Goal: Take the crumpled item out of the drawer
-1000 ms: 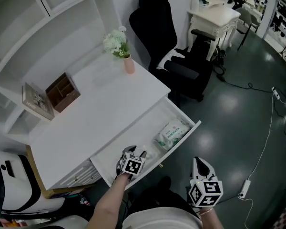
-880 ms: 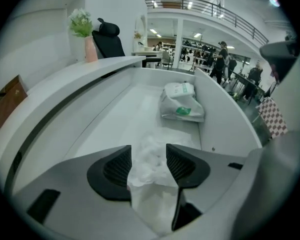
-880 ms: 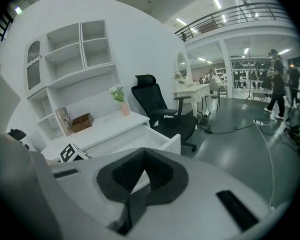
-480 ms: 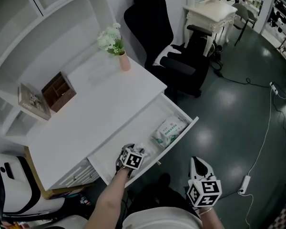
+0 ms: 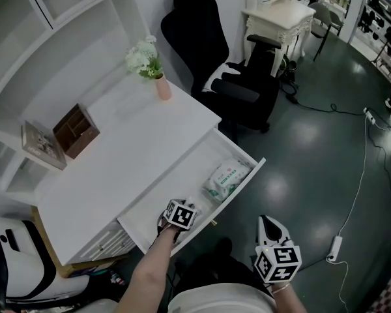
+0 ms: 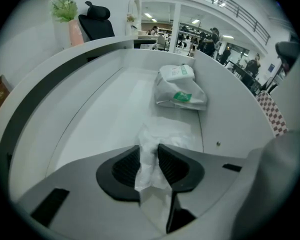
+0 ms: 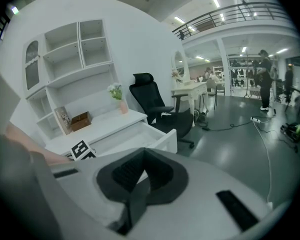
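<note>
The white drawer (image 5: 242, 182) of the desk stands pulled out. Near its front end lies a crumpled white sheet (image 6: 163, 132). My left gripper (image 6: 149, 153) reaches into the drawer (image 6: 90, 114), and its jaws are closing with the pads pressed on the crumpled sheet from both sides. In the head view the left gripper (image 5: 182, 205) sits over the drawer's near end. My right gripper (image 5: 268, 224) hangs outside the drawer above the floor. In its own view the right gripper (image 7: 142, 157) is shut with nothing in it.
A white-and-green wipes packet (image 6: 180, 87) lies further along the drawer (image 5: 225, 177). On the desk top stand a pink vase with flowers (image 5: 160, 85), a wooden box (image 5: 75, 130) and a picture frame (image 5: 39, 146). A black office chair (image 5: 228, 77) stands beyond the drawer's end.
The left gripper has pushed a little deeper into the drawer's near end. The right gripper has hardly moved.
</note>
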Tool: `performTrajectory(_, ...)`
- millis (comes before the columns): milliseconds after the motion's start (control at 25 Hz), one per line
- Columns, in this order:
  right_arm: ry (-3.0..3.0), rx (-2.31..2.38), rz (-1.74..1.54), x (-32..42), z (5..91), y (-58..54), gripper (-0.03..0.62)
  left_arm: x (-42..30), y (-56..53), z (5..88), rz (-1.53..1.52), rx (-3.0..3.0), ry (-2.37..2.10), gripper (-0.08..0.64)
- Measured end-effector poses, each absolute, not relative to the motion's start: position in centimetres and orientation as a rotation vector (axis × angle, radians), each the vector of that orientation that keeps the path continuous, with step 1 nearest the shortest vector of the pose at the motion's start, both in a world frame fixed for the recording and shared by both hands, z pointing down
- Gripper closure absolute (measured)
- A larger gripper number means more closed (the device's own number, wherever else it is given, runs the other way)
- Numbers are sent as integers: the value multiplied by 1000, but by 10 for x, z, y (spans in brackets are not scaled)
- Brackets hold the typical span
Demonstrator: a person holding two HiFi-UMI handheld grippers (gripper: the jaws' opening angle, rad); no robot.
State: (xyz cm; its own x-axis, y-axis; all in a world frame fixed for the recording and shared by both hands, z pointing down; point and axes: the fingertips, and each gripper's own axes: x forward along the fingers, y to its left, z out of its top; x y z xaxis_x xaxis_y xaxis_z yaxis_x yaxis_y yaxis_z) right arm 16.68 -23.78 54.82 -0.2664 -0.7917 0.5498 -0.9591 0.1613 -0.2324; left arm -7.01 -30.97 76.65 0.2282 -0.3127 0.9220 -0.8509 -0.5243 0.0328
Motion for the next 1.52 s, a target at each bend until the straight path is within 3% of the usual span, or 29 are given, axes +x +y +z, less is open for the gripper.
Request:
performTrajectory(320,-2174,1670,794,156,542,-237,591,-68,-309,753,1282,1971,-1118,492)
performTrajectory(1520,-2327,1668,667,114,498,-254,591,-73,-316,508,512,2338,-1542,505)
